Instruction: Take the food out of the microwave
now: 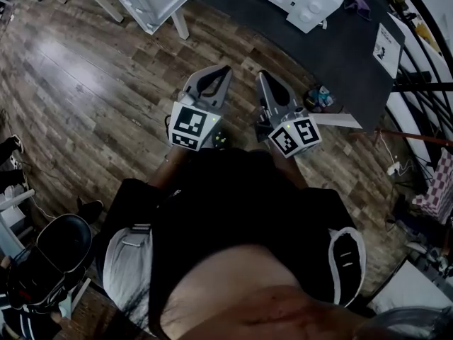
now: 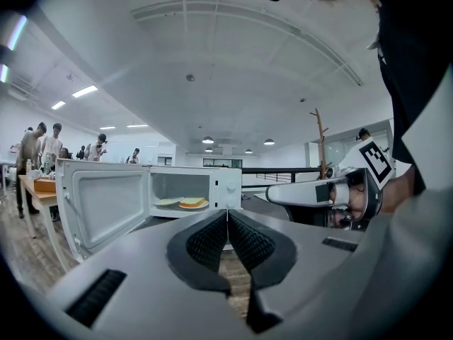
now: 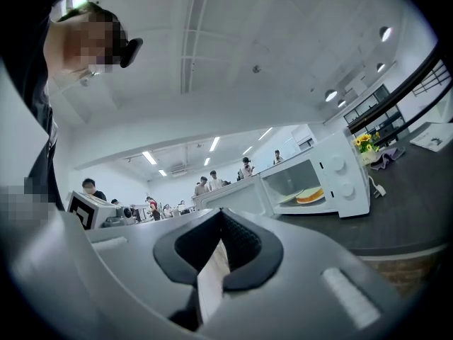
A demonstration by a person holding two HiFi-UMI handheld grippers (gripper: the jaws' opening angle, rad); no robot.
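A dark tabletop [image 1: 340, 62] stands on the wooden floor [image 1: 85, 83]. A white microwave [image 1: 315, 2] sits near its far edge, with the door [image 2: 106, 204] swung wide open past the tabletop's side edge. The left claw [image 2: 227, 219] and the right claw [image 3: 221, 224] are side by side over the floor, short of the tabletop's near edge. Both are fully closed and grip nothing. The food [image 2: 192, 202], a yellowish slice on a plate [image 2: 168, 202], lies inside the microwave.
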